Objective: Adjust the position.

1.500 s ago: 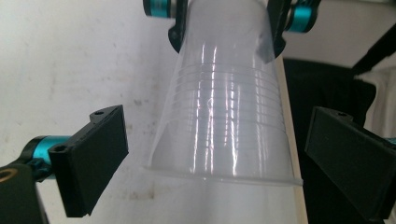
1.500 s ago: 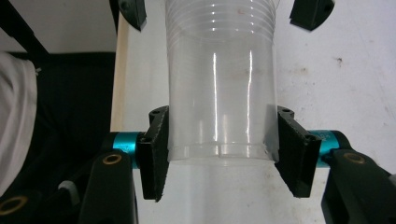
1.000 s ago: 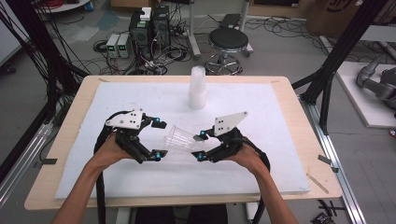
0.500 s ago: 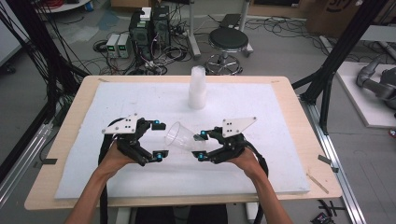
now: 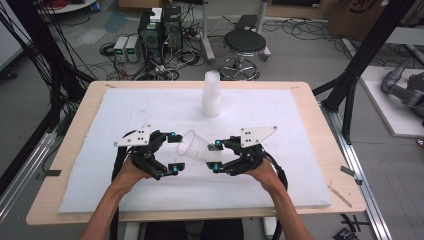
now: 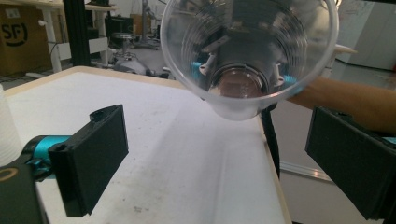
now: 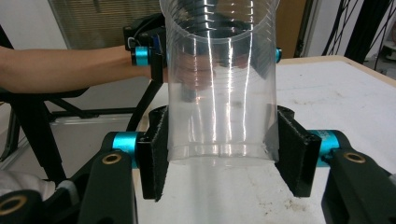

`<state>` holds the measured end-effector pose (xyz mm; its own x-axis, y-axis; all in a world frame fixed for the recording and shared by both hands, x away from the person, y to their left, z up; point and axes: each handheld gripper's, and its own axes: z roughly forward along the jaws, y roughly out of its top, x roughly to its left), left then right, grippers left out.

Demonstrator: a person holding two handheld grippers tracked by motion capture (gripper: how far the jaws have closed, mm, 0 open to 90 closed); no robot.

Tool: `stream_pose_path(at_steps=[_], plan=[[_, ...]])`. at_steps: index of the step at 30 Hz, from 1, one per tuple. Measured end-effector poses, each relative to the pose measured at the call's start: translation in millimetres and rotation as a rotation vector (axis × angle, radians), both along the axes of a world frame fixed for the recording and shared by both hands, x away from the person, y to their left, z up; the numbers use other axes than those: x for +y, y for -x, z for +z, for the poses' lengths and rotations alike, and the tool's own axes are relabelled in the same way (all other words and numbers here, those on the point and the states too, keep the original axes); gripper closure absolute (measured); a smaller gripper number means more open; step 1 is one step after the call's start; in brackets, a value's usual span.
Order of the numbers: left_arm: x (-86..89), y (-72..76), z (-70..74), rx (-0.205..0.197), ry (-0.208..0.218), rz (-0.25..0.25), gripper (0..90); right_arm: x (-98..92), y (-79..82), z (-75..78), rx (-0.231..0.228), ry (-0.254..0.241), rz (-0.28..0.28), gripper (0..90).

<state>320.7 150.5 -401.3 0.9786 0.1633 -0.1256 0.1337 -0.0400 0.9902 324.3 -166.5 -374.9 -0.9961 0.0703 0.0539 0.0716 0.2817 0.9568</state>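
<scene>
Plastic cup (image 5: 196, 147), clear and thin-walled, hangs tilted mid-frame above the table (image 5: 300, 200), base clenched in the right hand-held gripper (image 5: 216, 157). Likely feather-light, slippery and easily crushed; its ribbed base looks stiffest. Left hand-held gripper (image 5: 174, 152) gapes empty beside the rim. White padded surface; stacked cups (image 5: 211, 94) upper centre; cluttered lab floor beyond.

Cup (image 7: 219, 84) looks like clear glossy ribbed plastic; table (image 5: 320, 115) is pale wood edging under a matt, slightly grubby white sheet (image 5: 280, 120); gripper pads (image 6: 91, 158) matt black.

"SF" is printed on a cardboard box (image 6: 16, 35).
</scene>
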Motion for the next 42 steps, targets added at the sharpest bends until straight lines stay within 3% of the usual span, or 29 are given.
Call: stream_pose_path(at_steps=[8,16,23,28,32,42], plan=[[-21.1,-4.9,8.2,0.001,0.024,-0.048,5.9,1.7,0.0,-0.5,-0.005,0.002,0.009,43.2],[-31.2,-6.8,14.7,-0.003,0.033,-0.073,5.9,2.7,0.6,-0.9,-0.002,0.003,0.019,43.2],[-31.1,-7.9,15.7,-0.008,0.043,-0.085,13.0,3.9,0.7,-2.1,-0.003,0.005,0.023,43.2],[-30.6,-6.7,16.5,-0.035,0.046,-0.097,25.4,4.9,0.2,-3.4,0.001,0.011,0.023,43.2],[-30.4,-7.2,16.1,-0.04,0.047,-0.104,30.2,4.8,0.3,-3.9,0.005,0.01,0.021,43.2],[-30.0,-6.7,16.5,-0.04,0.044,-0.104,32.2,5.0,-0.1,-4.3,-0.005,0.013,0.021,43.1]])
